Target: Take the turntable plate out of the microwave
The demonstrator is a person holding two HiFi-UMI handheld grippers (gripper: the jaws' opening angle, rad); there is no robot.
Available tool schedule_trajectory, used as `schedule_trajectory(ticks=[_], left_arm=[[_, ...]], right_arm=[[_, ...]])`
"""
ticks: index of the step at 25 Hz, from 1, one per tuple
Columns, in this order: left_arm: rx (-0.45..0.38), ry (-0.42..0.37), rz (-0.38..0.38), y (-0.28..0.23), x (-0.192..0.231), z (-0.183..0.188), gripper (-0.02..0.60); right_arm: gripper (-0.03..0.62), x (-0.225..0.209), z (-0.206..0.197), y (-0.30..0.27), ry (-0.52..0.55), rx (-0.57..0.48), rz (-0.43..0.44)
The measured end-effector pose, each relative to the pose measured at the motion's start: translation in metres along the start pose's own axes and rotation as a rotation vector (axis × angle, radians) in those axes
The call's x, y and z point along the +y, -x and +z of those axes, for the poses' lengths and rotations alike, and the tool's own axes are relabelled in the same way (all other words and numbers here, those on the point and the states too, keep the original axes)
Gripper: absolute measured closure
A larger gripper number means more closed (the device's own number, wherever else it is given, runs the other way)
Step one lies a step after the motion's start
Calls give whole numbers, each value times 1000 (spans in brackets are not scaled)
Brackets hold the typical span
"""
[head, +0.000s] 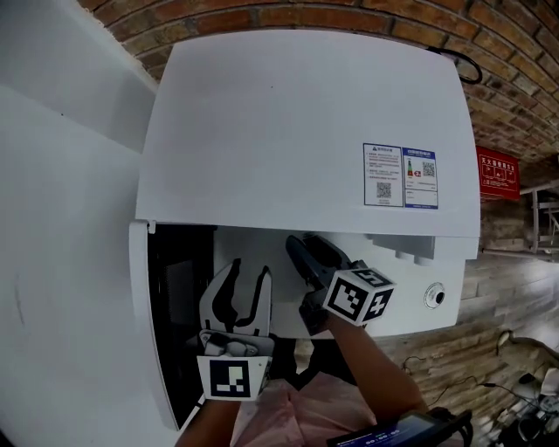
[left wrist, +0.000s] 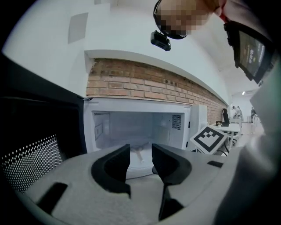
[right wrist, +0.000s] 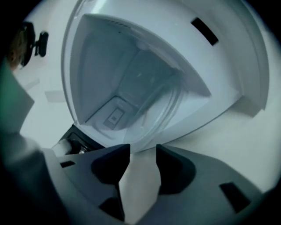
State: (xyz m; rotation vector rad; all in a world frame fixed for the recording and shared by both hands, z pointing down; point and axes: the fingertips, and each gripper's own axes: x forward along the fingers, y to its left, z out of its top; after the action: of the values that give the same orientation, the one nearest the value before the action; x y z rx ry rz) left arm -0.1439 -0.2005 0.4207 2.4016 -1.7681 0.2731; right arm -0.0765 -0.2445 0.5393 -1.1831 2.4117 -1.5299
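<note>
The turntable plate (right wrist: 158, 112) lies inside the open microwave (head: 306, 122) (on its floor). The left tool (left wrist: 140, 151) and the right tool (right wrist: 143, 154) are both spread wide, holding nothing, just in front of it.

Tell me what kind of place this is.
Likely a lab or office test space, not a home kitchen: a white microwave stands against a bare brick wall, a red notice hangs on that wall, and cables trail across the wood floor.
</note>
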Motion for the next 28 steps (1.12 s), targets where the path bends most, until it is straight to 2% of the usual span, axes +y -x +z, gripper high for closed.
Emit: schedule_trajectory(ticks=[3, 6, 10, 12, 20, 28], left_arm=[[0, -1, 3, 0, 4, 1, 420], [-1, 4, 8, 1, 8, 2, 420], [2, -3, 7, 2, 10, 3, 420], [3, 1, 8, 4, 11, 3, 420], [-9, 3, 8, 10, 7, 6, 420], [-8, 7, 2, 16, 1, 4, 420]], right_arm=[[401, -5, 3, -5, -210, -23, 40], [424, -7, 5, -7, -292, -44, 57], [463, -2, 9, -8, -295, -72, 79], [517, 2, 10, -8, -294, -91, 96], [526, 16, -1, 5, -306, -114, 150], [517, 16, -13, 17, -293, -103, 158]])
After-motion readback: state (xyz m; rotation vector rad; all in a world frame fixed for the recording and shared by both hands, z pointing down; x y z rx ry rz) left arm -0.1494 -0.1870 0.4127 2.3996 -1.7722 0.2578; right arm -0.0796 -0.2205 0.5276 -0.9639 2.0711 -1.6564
